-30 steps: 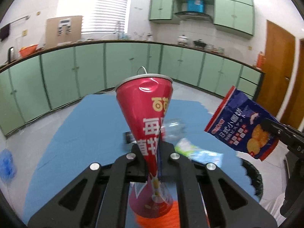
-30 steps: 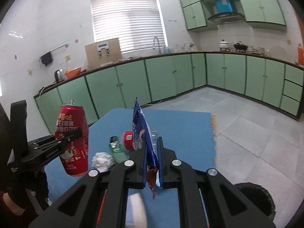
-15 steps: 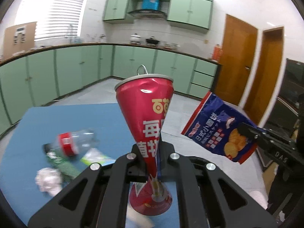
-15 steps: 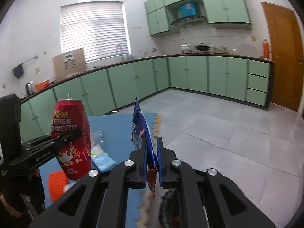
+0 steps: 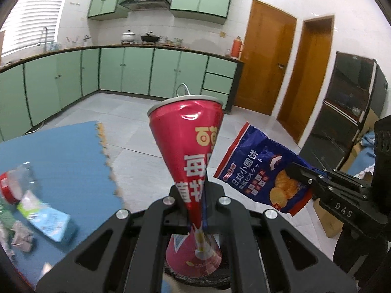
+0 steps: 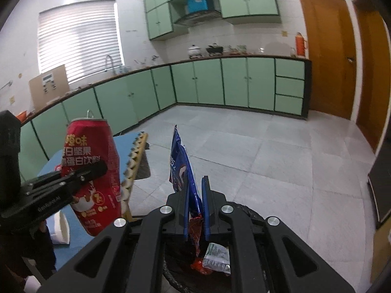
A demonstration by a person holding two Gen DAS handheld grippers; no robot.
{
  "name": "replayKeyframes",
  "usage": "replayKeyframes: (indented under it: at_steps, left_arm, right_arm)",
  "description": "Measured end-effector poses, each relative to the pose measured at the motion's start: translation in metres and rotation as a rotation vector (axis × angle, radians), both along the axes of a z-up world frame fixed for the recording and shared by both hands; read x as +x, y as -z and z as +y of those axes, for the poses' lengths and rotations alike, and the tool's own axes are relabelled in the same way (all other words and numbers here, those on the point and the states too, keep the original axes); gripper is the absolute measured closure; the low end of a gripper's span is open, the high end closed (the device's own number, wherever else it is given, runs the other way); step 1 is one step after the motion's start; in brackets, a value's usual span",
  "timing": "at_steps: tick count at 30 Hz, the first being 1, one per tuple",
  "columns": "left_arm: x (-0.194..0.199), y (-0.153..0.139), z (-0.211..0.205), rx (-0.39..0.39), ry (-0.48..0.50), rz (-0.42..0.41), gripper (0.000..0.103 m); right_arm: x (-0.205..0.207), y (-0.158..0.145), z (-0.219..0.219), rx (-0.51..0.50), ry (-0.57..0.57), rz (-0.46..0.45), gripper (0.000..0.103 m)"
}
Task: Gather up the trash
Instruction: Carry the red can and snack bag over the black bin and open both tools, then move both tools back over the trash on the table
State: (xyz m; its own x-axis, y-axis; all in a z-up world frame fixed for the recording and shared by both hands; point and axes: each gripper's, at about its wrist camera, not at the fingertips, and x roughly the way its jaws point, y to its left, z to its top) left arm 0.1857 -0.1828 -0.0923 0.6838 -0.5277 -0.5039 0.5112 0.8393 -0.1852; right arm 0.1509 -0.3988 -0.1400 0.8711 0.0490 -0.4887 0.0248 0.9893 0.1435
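Left gripper (image 5: 195, 210) was clamped on the red can (image 5: 190, 151), squashed flat at the pinch (top rim intact). Right gripper (image 6: 195, 210) was pinched on the blue snack bag (image 6: 182, 168). Both were held above the black trash bin (image 6: 246, 211); the bin held 1 silvery wrapper (image 6: 217, 256). The blue mat (image 5: 61, 151) lay left.

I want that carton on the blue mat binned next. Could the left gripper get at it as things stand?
Probably not yet: the left gripper is shut on the crushed red can, so it has no free grip. The carton itself lies uncovered on the blue mat.
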Motion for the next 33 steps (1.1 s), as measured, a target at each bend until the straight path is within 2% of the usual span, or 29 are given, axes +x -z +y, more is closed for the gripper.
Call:
replayKeyframes:
  at_steps: [9, 15, 16, 17, 18, 22, 26, 28, 30, 33]
  left_arm:
    - [0.024, 0.032, -0.03, 0.007, 0.058, 0.038, 0.098]
    - [0.042, 0.048, -0.049, 0.014, 0.125, 0.104, 0.095]
    - [0.044, 0.052, -0.051, 0.017, 0.133, 0.116, 0.087]
    - [0.046, 0.055, -0.052, 0.017, 0.135, 0.124, 0.07]
    - [0.047, 0.056, -0.052, 0.013, 0.136, 0.13, 0.063]
    - [0.051, 0.059, -0.047, 0.002, 0.134, 0.149, 0.058]
    - [0.049, 0.052, -0.038, -0.001, 0.114, 0.143, 0.053]
    - [0.045, 0.044, -0.028, -0.006, 0.094, 0.121, 0.047]
    - [0.04, 0.035, -0.018, -0.002, 0.065, 0.095, 0.039]
    - [0.032, 0.019, 0.005, 0.006, 0.008, 0.057, 0.032]
  right_arm:
    - [0.01, 0.028, -0.035, 0.025, 0.063, 0.052, 0.094]
    - [0.024, 0.05, -0.054, 0.049, 0.091, 0.118, 0.091]
    - [0.026, 0.053, -0.057, 0.048, 0.102, 0.124, 0.091]
    - [0.026, 0.056, -0.06, 0.05, 0.107, 0.131, 0.087]
    - [0.027, 0.058, -0.061, 0.053, 0.111, 0.138, 0.081]
    - [0.024, 0.061, -0.064, 0.055, 0.132, 0.149, 0.079]
    - [0.018, 0.053, -0.06, 0.033, 0.154, 0.133, 0.057]
    - [0.014, 0.047, -0.055, 0.012, 0.166, 0.118, 0.042]
    - [0.01, 0.04, -0.049, -0.008, 0.171, 0.096, 0.02]
    - [0.004, 0.026, -0.037, -0.012, 0.154, 0.064, 0.01]
